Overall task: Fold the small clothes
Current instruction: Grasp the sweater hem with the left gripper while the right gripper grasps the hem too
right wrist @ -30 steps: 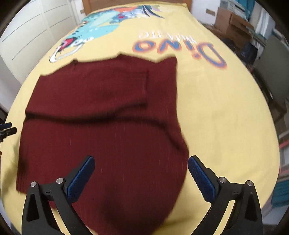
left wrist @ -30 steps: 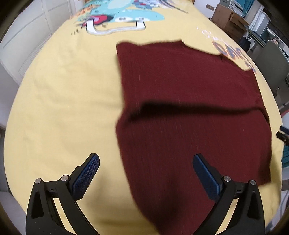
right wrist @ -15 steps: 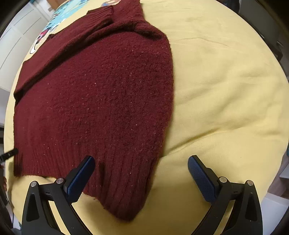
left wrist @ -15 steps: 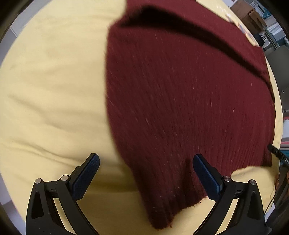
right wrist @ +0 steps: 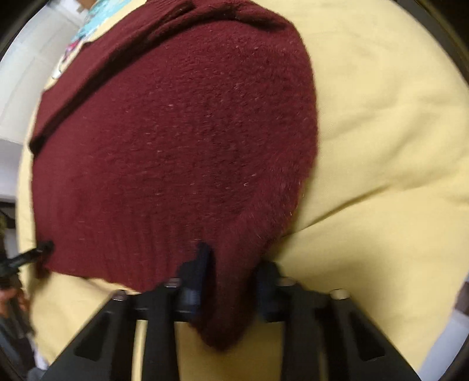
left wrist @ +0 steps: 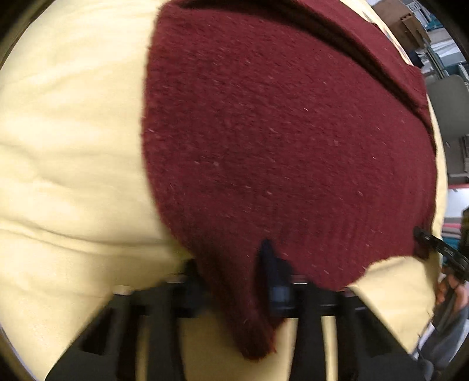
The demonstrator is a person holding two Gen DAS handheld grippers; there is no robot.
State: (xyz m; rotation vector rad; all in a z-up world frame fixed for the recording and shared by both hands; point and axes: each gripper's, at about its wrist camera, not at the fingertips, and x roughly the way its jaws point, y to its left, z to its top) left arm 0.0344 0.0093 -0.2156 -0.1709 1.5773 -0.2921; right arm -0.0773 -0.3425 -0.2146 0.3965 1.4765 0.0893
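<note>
A dark red knitted sweater [left wrist: 278,132] lies flat on a yellow bedspread [left wrist: 73,146], with a sleeve folded across its far part. My left gripper [left wrist: 231,272] points steeply down at the near left corner of the ribbed hem. Its jaws are closing and the blue pads pinch the knit. In the right wrist view the sweater [right wrist: 190,132] fills the middle. My right gripper [right wrist: 231,275] has its jaws closing on the near right hem corner, fabric bunched between the pads. Each view shows the other gripper's tip at the opposite hem corner.
The bedspread [right wrist: 381,117] is wrinkled around the sweater and carries a cartoon print [right wrist: 88,26] at the far end. A grey chair [left wrist: 448,96] and cardboard boxes [left wrist: 401,17] stand beyond the bed's right side. White cupboard doors [right wrist: 17,73] are on the left.
Both grippers dropped toward the sweater's near hem and tilted downward. Their jaws, wide apart before, have come together on the two hem corners.
</note>
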